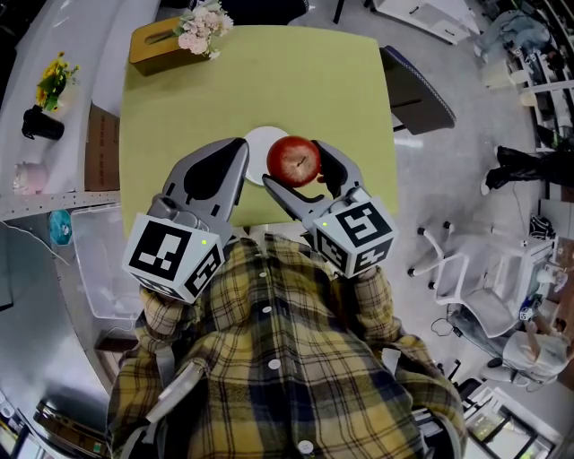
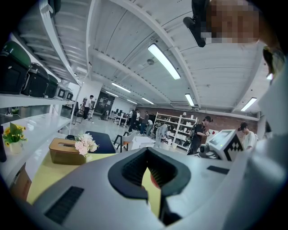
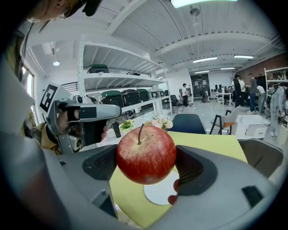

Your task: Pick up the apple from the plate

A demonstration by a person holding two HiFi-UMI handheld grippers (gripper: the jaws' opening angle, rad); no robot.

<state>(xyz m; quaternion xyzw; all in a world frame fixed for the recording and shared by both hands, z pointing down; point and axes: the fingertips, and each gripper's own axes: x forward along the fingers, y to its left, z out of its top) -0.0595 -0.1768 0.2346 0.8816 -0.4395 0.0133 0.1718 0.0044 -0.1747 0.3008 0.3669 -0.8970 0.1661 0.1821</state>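
A red apple (image 1: 294, 160) with a stem is held above the yellow-green table (image 1: 170, 116). My right gripper (image 1: 298, 170) is shut on it, one dark pad against each side. In the right gripper view the apple (image 3: 145, 152) hangs clear above the white plate (image 3: 158, 192), which lies bare on the table. The head view shows the plate (image 1: 258, 141) partly hidden behind the apple and the jaws. My left gripper (image 1: 226, 160) is just left of the plate, lifted, with its jaws together and nothing between them. Through its slit a sliver of the apple (image 2: 154, 179) shows.
A wooden tissue box (image 1: 160, 43) with pink-white flowers (image 1: 203, 27) stands at the table's far left corner. A dark chair (image 1: 418, 90) is at the table's right side. On the left shelf are a black vase of yellow flowers (image 1: 45, 116) and a pink object (image 1: 29, 177).
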